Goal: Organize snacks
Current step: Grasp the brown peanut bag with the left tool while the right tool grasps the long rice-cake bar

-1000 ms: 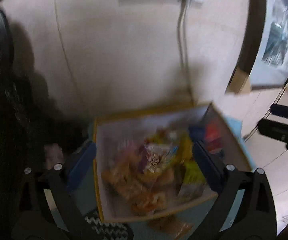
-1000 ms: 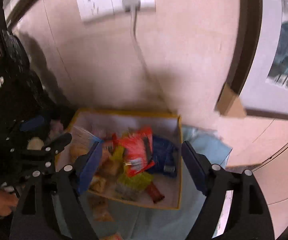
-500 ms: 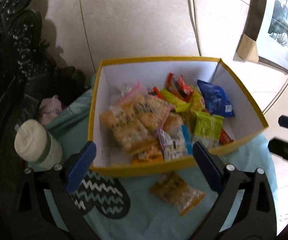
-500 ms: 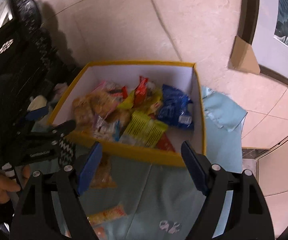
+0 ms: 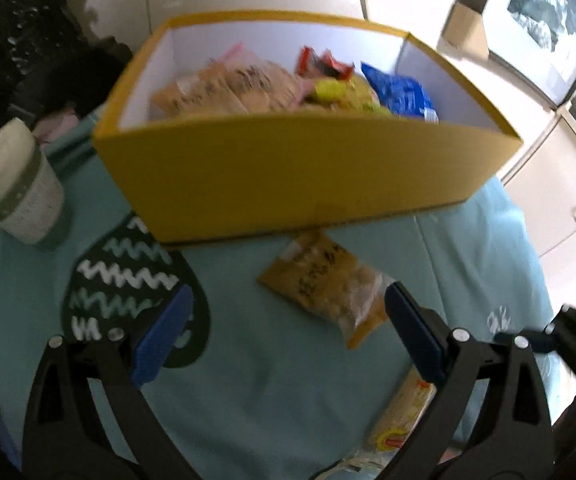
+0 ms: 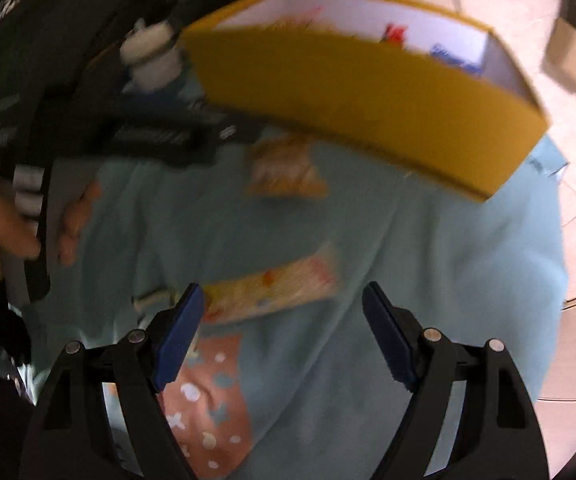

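snacks lie loose on the teal cloth (image 5: pixel 288 380). going left to right in the left wrist view: a lidded cup (image 5: pixel 15 188) at the left edge, the yellow box (image 5: pixel 296 176) across the upper middle, a tan pouch (image 5: pixel 328 284) just below its front wall, a long pale packet (image 5: pixel 404 412) at lower right. both look light, soft and crinkly, probably slippery; pinch a sealed end. left gripper (image 5: pixel 283 336) and right gripper (image 6: pixel 279 328) gape empty. open cloth lies at lower centre; the box wall and cup hem in the top.

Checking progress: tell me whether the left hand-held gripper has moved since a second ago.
Yes. The left hand-held gripper dropped from facing the wall to the cloth below the yellow box.
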{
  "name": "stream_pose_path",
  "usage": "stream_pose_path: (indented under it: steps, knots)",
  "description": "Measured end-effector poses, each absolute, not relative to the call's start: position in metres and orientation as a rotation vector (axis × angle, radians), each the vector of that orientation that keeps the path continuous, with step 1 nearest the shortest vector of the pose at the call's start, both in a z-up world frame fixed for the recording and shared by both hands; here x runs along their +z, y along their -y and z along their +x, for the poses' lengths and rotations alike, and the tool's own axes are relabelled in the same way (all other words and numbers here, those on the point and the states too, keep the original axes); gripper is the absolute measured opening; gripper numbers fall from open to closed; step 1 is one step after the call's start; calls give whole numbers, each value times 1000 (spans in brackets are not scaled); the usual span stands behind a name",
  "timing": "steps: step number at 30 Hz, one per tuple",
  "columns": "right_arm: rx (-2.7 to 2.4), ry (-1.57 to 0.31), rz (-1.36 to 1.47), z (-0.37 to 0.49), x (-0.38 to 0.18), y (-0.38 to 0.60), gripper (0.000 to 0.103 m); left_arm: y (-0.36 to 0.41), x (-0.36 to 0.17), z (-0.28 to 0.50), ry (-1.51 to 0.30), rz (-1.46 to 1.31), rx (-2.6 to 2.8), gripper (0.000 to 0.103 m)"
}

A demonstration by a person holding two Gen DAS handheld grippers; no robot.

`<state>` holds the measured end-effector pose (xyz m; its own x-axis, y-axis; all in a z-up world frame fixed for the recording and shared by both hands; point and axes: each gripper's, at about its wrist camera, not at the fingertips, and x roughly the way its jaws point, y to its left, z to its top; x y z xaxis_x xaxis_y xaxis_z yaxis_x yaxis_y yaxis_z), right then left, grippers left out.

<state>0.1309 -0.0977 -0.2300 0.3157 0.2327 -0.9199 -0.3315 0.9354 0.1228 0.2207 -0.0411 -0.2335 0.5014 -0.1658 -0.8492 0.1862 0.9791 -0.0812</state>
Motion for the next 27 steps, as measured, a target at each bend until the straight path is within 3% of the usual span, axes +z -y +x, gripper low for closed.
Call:
stream_pose_path:
  steps: [11, 15, 16, 18, 19, 20, 22, 27]
  knots:
    - [204, -1223, -9, 140, -266, 63, 81, 76, -274, 253, -1045, 65, -143, 101]
    - [262, -1232, -41, 145, -272, 49, 66, 82, -284, 254, -1051, 98, -150, 101]
    - [278, -1230, -55, 144, -271, 48, 60, 79, -289, 251, -1056, 113, -175, 97]
    - [306, -1243, -31, 145, -269, 53, 49, 78, -289, 243, -1021, 151, -221, 72]
    - [310, -1250, -12, 147, -268, 57, 41, 78, -288, 235, -984, 200, -271, 46]
    - [313, -1256, 18, 149, -267, 62, 37, 77, -286, 230, -974, 219, -303, 39]
    - [306, -1268, 84, 151, -267, 76, 29, 68, -286, 225, -982, 199, -319, 35]
    - [296, -1269, 120, 148, -266, 87, 25, 45, -284, 213, -982, 156, -308, 34]
